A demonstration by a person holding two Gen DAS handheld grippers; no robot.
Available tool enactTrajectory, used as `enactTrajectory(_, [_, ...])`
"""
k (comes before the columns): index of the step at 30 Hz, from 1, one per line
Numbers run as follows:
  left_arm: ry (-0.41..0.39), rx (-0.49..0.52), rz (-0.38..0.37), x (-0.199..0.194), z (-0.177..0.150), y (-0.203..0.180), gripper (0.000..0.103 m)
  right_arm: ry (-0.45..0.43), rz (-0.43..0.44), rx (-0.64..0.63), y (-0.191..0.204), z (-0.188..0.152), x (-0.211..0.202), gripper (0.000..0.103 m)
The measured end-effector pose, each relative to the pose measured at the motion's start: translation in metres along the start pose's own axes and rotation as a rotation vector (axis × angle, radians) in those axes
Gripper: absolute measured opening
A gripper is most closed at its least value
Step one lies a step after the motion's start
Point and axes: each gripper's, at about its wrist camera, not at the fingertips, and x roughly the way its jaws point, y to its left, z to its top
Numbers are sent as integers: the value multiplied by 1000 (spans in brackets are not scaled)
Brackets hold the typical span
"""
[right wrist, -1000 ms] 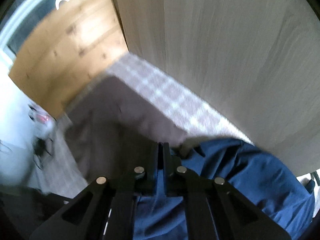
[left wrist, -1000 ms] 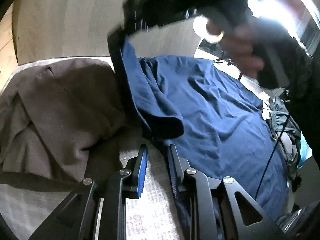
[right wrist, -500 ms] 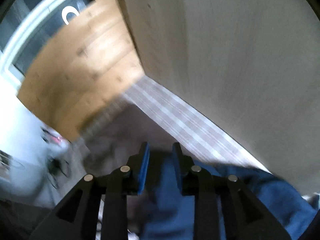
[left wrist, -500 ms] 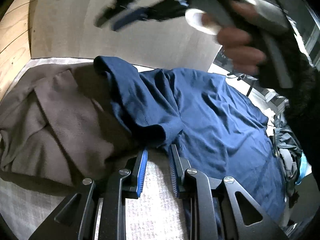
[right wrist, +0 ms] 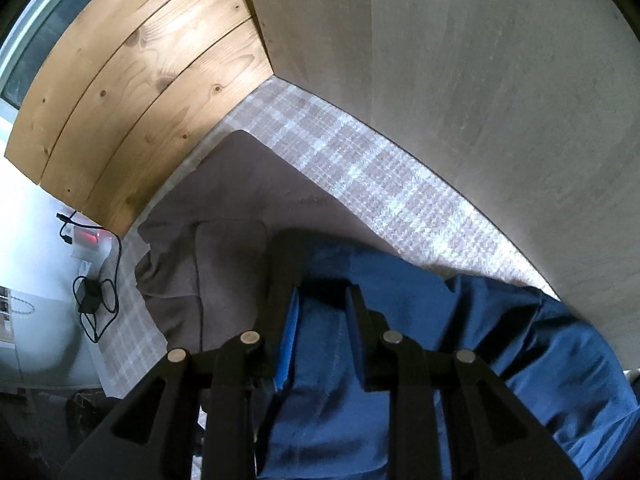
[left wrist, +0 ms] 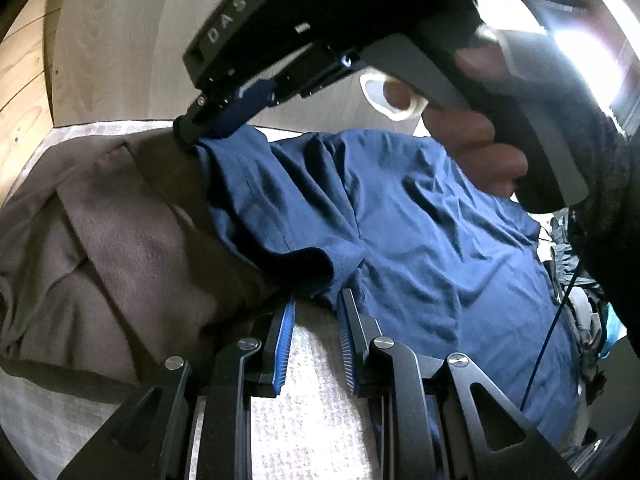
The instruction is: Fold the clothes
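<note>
The navy t-shirt [left wrist: 420,240] lies spread on the checked blanket [right wrist: 360,168], its sleeve overlapping a brown garment [left wrist: 120,248]. The right gripper [right wrist: 320,300] reaches for that sleeve's upper edge, presumably to fold it inward. The left gripper [left wrist: 314,312] waits at the sleeve hem. Both jaws are open, gripping nothing.

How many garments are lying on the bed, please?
2: a blue shirt on the right and a brown garment beside it on the left, partly under it. Others may be hidden.
</note>
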Motion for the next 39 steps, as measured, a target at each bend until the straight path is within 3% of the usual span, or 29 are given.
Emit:
enactTrajectory(4, [5, 0, 3, 2, 0, 1, 21, 25, -46, -29, 5, 2, 8, 21])
enactTrajectory(5, [4, 3, 3, 1, 0, 0, 21, 19, -46, -30, 5, 2, 8, 16])
enactTrajectory(6, [3, 6, 4, 1, 0, 0, 21, 12, -45, -31, 5, 2, 8, 5])
enactTrajectory(11, [-3, 19, 10, -1, 0, 0, 21, -75, 5, 16, -3, 9, -14, 3])
enactTrajectory(14, [1, 19, 3, -1, -1, 0, 21, -118, 90, 59, -8, 17, -26, 3])
enactTrajectory(18, [10, 35, -2, -1, -2, -2, 21, -57, 27, 16, 2, 18, -18, 8])
enactTrajectory(21, [10, 40, -5, -1, -1, -3, 21, -19, -53, -10, 7, 15, -8, 26])
enactTrajectory(27, [8, 41, -7, -2, -1, -3, 21, 29, -86, -22, 5, 12, 5, 27])
enactTrajectory(29, [9, 42, -7, -2, -1, -3, 21, 34, -77, -11, 2, 11, 8, 22])
enactTrajectory(30, [10, 42, -7, -2, -1, -3, 21, 37, -72, -5, 0, 11, 9, 6])
enactTrajectory(31, [10, 44, -7, -2, -2, -3, 21, 39, -67, 1, -1, 11, 10, 3])
enactTrajectory(39, [9, 35, -8, -4, -4, 2, 21, -124, 118, 129, -15, 29, -29, 2])
